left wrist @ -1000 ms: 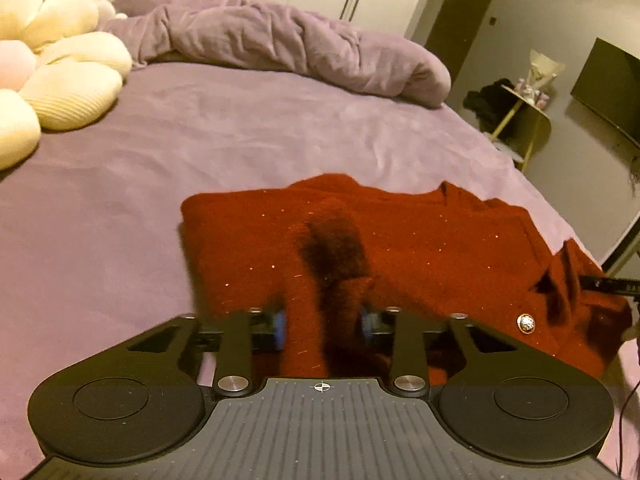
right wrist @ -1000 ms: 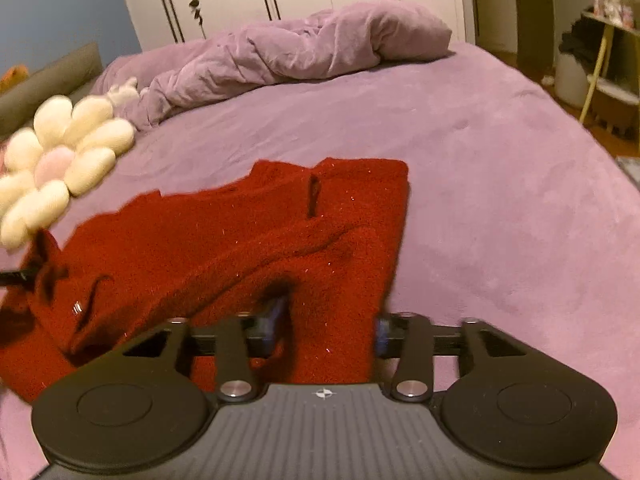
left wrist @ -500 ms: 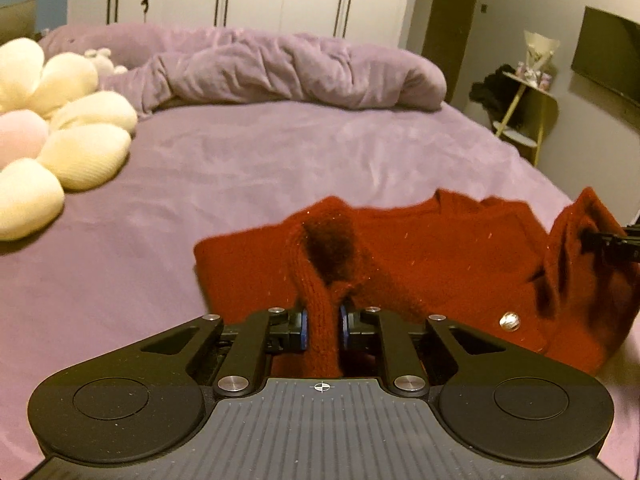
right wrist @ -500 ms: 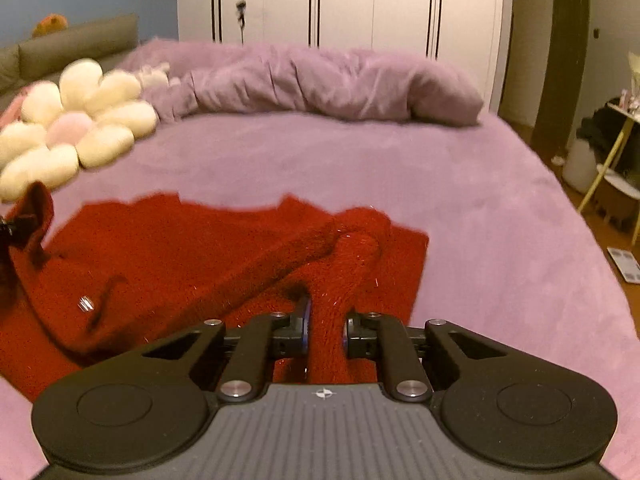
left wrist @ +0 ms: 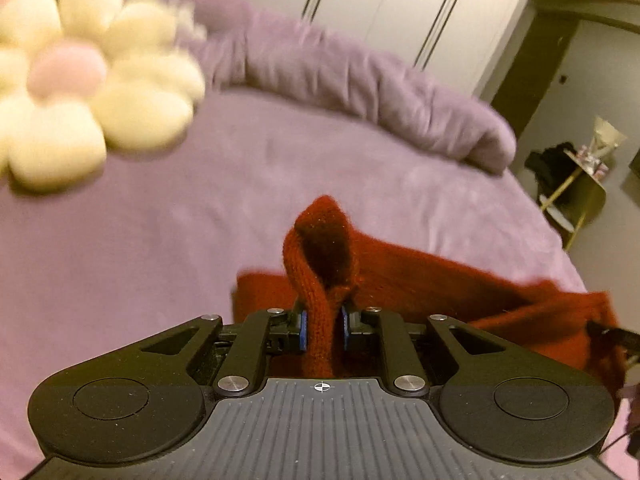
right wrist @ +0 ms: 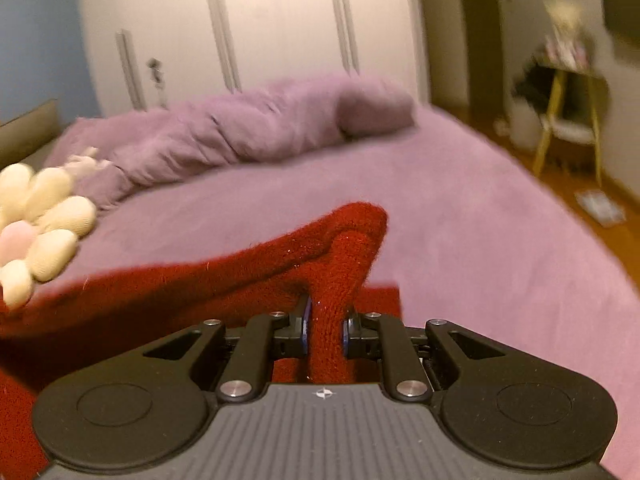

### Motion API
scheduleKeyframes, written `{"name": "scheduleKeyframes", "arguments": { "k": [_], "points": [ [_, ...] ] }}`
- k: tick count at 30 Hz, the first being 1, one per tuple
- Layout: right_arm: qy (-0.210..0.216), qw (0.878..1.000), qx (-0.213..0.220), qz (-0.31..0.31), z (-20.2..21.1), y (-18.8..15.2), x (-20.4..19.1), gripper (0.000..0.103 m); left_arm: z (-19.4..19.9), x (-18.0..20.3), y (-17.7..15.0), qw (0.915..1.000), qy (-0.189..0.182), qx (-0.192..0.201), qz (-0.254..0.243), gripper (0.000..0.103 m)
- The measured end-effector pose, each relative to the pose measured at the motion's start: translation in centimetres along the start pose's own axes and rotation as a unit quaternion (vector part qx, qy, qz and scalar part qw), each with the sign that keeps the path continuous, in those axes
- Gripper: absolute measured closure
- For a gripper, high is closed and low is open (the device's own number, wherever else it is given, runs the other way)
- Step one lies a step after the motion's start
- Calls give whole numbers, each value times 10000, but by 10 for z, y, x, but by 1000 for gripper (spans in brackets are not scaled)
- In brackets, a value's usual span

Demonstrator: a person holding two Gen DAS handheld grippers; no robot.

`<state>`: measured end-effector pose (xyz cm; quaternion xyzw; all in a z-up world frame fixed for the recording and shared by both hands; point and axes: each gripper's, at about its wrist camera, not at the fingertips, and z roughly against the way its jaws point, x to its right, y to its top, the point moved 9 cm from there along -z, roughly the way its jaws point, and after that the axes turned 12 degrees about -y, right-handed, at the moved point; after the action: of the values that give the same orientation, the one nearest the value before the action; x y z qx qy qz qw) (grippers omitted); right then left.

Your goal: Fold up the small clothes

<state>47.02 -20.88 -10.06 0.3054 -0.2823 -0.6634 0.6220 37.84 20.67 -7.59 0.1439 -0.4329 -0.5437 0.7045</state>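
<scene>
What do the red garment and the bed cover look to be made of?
Red garment: apparently knitted wool or acrylic; ribbed stitches and fuzzy fibres show at the pinched fold. Bed cover: seemingly soft, matte plush or fleece, with a faint nap and no sheen; blur prevents certainty.

Flower cushion (left wrist: 92, 92) smeared by blur, red knit (right wrist: 140, 292) cut off at left edge
</scene>
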Motion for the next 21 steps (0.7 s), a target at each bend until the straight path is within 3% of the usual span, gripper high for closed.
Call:
{"name": "scheduleKeyframes", "arguments": {
  "k": [2, 4, 6, 8, 9, 10, 11, 14, 16, 17, 18, 19, 21],
  "points": [
    [-22, 9995, -308, 120, -18, -14, -5, 84, -18, -6, -12, 9996, -38, -262, 58, 69],
    [-1, 9991, -353, 227, -23, -22, -10, 78, -27, -9, -21, 9994, -67, -340, 21, 59],
    [127, 9993, -264, 249, -22, -22, -12, 71, -33, -13, -24, 9993, -105, -358, 18, 59],
    [131, 9991, -214, 336, -21, -22, -13, 71, -35, -17, -25, 9994, -61, -338, 108, 61],
    [112, 9987, -172, 456, -20, -23, -15, 76, -33, -17, -25, 9994, -44, -295, 154, 79],
    [36, 9980, -78, 633, -18, -22, -17, 83, -32, -15, -23, 9996, -43, -223, 137, 86],
    [-31, 9965, 47, 838, -14, -18, -19, 91, -29, -13, -19, 9999, 4, -147, 66, 86],
    [-298, 9889, 704, 1277, 4, 1, -29, 92, -15, -2, -1, 9994, 135, 282, -150, 87],
    [-696, 9810, 1192, 1365, 12, 20, -30, 95, -12, 2, 15, 9984, 197, 529, -97, 87],
    [-794, 9803, 1221, 1337, 10, 26, -30, 95, -14, 3, 20, 9979, 292, 577, -83, 86],
    [-825, 9819, 1171, 1242, 6, 30, -30, 95, -18, 4, 24, 9971, 435, 612, -96, 83],
    [-875, 9832, 1095, 1170, 0, 33, -29, 94, -23, 2, 25, 9962, 593, 620, -146, 67],
    [-1254, 9801, 965, 1195, -11, 32, -24, 80, -28, -5, 22, 9934, 1005, 532, -116, 41]
  ]
}}
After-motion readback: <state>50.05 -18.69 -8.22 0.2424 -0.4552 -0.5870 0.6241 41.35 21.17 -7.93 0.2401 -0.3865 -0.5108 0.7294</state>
